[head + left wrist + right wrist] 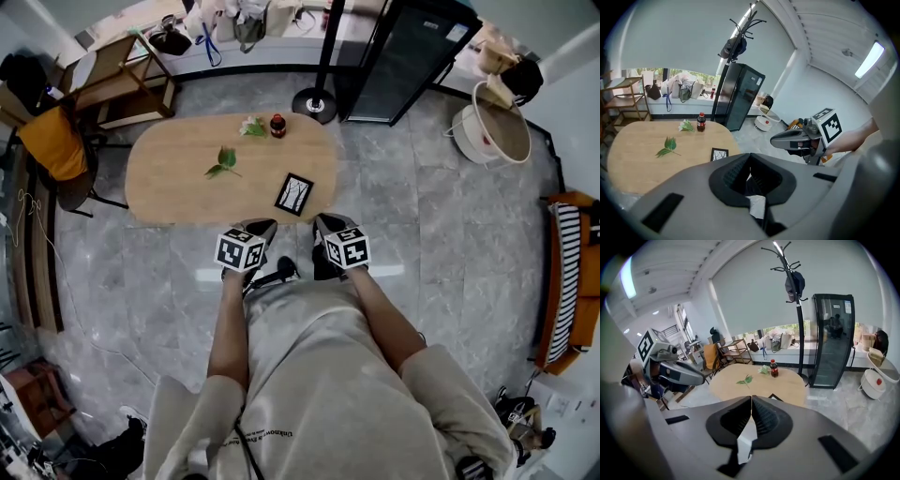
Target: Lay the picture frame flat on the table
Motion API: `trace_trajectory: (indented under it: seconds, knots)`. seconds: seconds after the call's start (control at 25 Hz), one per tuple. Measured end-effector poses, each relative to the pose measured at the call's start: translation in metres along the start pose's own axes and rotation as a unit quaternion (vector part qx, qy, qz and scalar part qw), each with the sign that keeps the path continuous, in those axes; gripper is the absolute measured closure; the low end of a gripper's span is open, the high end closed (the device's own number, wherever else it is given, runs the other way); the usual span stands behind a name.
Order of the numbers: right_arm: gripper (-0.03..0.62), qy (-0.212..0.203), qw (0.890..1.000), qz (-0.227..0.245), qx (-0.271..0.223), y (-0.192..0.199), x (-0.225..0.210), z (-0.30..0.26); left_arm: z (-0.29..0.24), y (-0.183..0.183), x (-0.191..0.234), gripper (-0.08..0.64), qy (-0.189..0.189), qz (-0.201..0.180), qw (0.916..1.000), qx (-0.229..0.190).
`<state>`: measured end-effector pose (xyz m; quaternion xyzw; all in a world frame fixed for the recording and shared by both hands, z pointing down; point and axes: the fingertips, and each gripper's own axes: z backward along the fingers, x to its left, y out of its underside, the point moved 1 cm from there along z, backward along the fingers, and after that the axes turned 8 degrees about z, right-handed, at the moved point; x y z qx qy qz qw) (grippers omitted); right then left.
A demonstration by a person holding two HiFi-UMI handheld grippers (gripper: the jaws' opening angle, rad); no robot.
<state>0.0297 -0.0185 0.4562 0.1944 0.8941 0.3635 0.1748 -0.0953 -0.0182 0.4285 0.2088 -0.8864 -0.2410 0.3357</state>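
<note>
Left gripper (261, 226) and right gripper (329, 222) hover side by side at centre frame, jaws pressed together on nothing, just short of the counter (169, 183). Beyond them the picture frame (294, 194) sits near the counter's right end, with a leaf (222, 161) and a bottle (277, 125) farther back.

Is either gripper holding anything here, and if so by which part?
Nothing is held. The left gripper and right gripper both have their jaws together and empty, short of the table. The picture frame sits on it, untouched.
</note>
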Motion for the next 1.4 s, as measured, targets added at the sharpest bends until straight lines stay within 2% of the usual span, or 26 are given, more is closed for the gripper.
trace_trajectory:
  seconds: [0.64, 0.92, 1.2, 1.4]
  knots:
    - [0.558, -0.001, 1.0, 0.002, 0.009, 0.0036, -0.003, 0.0004, -0.0039, -0.0047, 0.0002, 0.538, 0.0, 0.006, 1.0, -0.007]
    - [0.558, -0.011, 1.0, -0.027, 0.004, 0.0056, -0.0062, 0.0038, -0.0055, -0.0059, -0.0004, 0.538, 0.011, 0.026, 0.9995, -0.016]
    - [0.558, -0.016, 0.999, -0.032, -0.001, 0.0047, -0.0065, 0.0055, -0.0056, -0.0086, -0.0009, 0.537, 0.013, 0.036, 0.9989, -0.025]
    - [0.558, -0.017, 0.998, -0.059, -0.004, 0.005, -0.0042, 0.0086, -0.0013, -0.0055, 0.0, 0.537, 0.012, 0.041, 0.9989, -0.021]
